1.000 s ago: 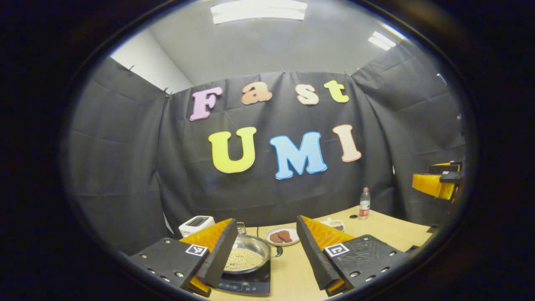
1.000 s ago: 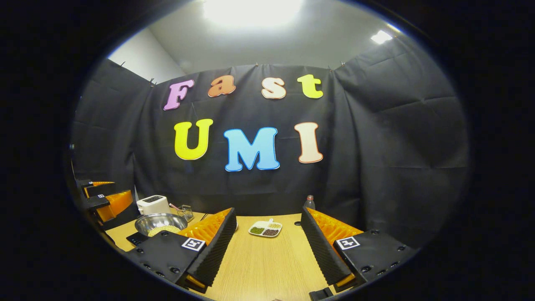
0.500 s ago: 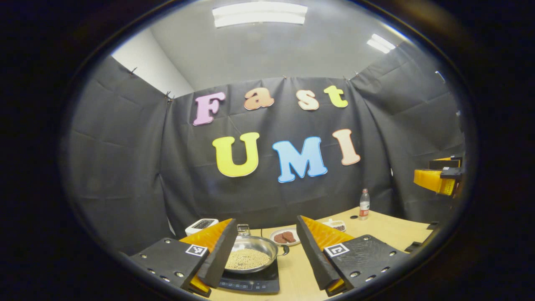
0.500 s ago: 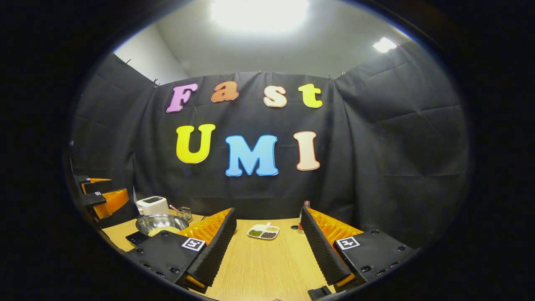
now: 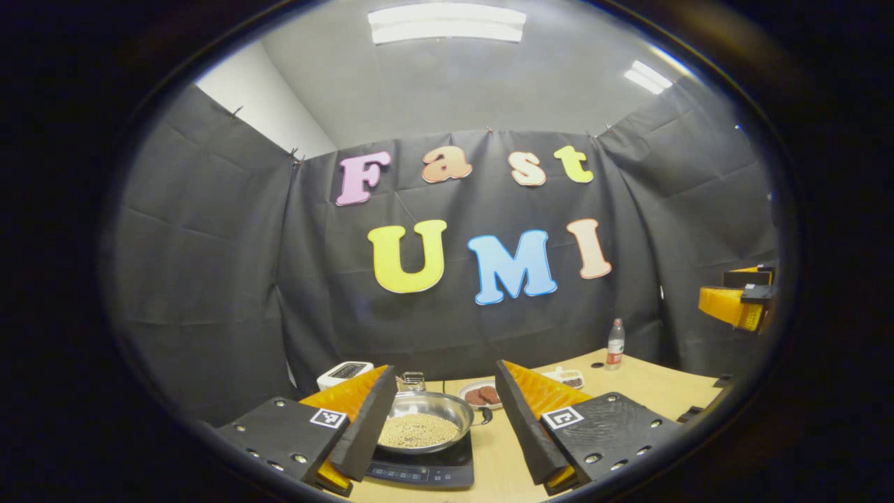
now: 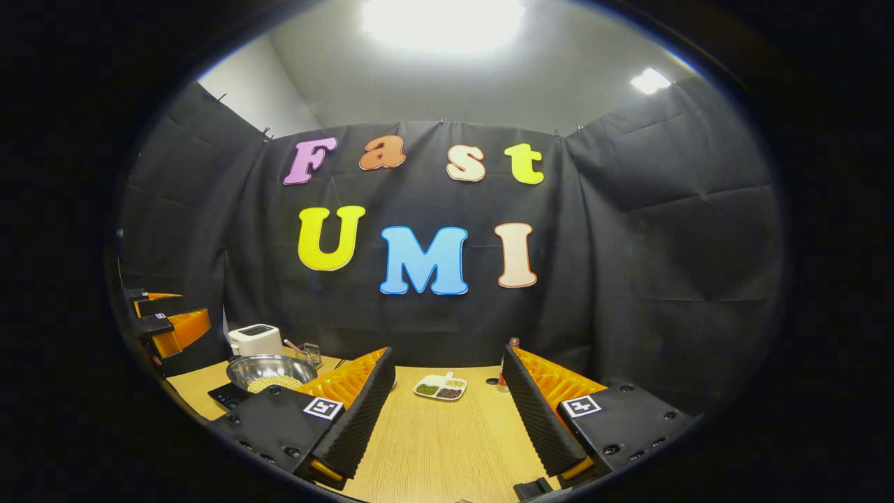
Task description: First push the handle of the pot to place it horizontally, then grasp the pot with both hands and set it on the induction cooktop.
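Note:
A steel pot (image 5: 426, 422) holding pale beans sits on the black induction cooktop (image 5: 427, 469); its small black handle (image 5: 483, 416) sticks out to the right. My left gripper (image 5: 441, 426) is open, raised in front of the pot, its left finger overlapping the pot's left rim in view. My right gripper (image 6: 447, 411) is open over bare table, holding nothing. In the right gripper view the pot (image 6: 271, 372) and cooktop (image 6: 225, 398) lie far left, with the left gripper (image 6: 167, 328) above them. The right gripper (image 5: 733, 304) appears at the far right of the left gripper view.
A white toaster (image 5: 343, 373) stands behind the pot, with a small wire basket (image 6: 310, 353) beside it. A plate of brown patties (image 5: 482, 395), a divided dish of beans (image 6: 440, 387) and a bottle (image 5: 615, 342) stand on the wooden table (image 6: 447, 447).
Both cameras drifted slightly; the pot and cooktop shifted right in the left gripper view. Both grippers stay open and the pot has not moved on the cooktop.

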Demonstrator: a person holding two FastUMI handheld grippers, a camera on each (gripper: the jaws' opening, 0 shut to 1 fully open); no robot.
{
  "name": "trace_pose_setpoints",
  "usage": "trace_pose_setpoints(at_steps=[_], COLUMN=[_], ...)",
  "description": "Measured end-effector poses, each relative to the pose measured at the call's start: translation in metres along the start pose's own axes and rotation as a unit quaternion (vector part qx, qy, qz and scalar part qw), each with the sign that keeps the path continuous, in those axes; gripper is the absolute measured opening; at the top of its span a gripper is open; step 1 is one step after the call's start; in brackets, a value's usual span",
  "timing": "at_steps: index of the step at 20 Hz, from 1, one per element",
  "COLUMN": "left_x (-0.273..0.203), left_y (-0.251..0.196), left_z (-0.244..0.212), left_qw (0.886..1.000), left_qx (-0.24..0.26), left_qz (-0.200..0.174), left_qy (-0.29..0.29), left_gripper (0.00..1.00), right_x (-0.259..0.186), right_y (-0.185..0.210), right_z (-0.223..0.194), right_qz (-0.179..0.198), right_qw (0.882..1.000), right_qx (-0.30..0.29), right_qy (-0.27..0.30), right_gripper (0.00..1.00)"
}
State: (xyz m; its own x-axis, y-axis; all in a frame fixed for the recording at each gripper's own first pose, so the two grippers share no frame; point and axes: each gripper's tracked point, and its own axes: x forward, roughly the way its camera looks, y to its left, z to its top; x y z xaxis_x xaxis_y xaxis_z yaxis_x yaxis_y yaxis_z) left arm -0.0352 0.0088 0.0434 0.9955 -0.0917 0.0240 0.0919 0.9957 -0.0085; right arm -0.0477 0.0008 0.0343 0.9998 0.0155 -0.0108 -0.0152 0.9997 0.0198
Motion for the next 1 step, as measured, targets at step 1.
trace_pose_setpoints(at_steps=[1], left_x=[0.0007], left_y=[0.003], left_z=[0.0008], left_qw=[1.0], left_qx=[-0.001], left_qz=[0.004], left_qy=[0.0], left_gripper=[0.83], right_x=[-0.0007], right_y=[0.0015], right_z=[-0.0004], right_qz=[0.001], right_qw=[1.0], right_qx=[-0.001], right_qy=[0.0], right_gripper=[0.92])
